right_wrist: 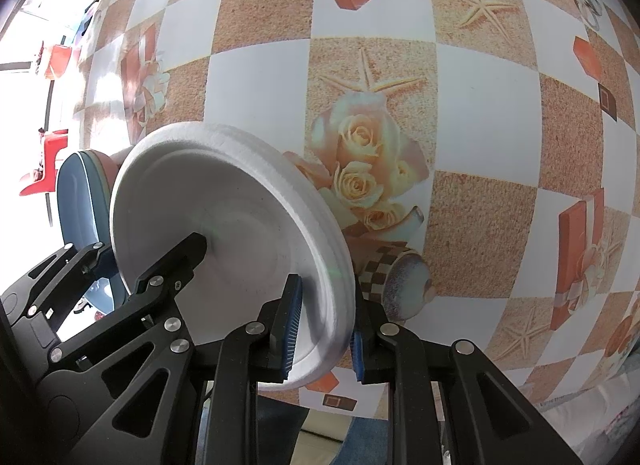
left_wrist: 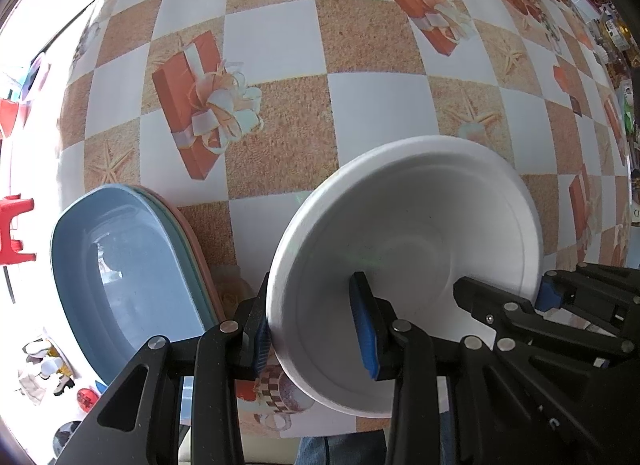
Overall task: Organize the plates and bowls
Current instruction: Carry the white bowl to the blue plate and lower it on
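Both grippers, left (left_wrist: 316, 331) & right (right_wrist: 326, 335), clamp opposite rims of white foam bowl (left_wrist: 404, 225) above table; next, prob. carry to blue plate stack (left_wrist: 120, 265).

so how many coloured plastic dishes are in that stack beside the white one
3 by their edges: blue oval dish on top, a green one under it, a pink one at the bottom; more may be hidden beneath.

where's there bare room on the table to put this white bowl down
Free: the tablecloth beyond the white bowl, toward the far edge. Crowded: the near-left corner, where the stacked blue, green and pink dishes sit beside both grippers.
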Demonstrator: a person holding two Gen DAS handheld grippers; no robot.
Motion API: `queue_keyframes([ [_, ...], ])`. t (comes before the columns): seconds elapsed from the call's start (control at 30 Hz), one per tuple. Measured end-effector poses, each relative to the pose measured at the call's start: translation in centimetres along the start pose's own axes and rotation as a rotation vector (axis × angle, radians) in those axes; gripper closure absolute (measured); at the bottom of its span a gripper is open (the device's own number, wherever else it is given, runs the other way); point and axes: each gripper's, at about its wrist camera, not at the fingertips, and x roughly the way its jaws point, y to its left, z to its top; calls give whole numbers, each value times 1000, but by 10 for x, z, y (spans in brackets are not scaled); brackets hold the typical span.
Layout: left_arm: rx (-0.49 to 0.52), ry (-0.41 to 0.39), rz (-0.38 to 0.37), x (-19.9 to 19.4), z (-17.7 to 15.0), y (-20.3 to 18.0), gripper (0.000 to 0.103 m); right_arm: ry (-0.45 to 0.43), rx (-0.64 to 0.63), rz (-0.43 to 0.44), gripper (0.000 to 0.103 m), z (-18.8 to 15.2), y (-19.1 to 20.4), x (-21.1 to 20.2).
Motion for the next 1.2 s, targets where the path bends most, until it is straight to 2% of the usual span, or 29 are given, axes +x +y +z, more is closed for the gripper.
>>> queue_keyframes([
  [0.17,-7,-18,-6,-12,-3,-1,64,-6,-12,-7,80,-4,1,-8],
  [0.37,-13,-78,-2,-42,-1,4,64,-45,-34,-17,80,-3,10,-35],
  [0.73,-126,-170,11,-97,-8,50,64,-118,-139,-18,80,3,60,-83],
  [0.9,-187,-178,26,-107,-20,78,64,-120,-206,-23,80,6,93,-87],
  [1.2,-306,-137,43,-95,-49,133,64,-75,-315,-18,80,2,153,-62],
])
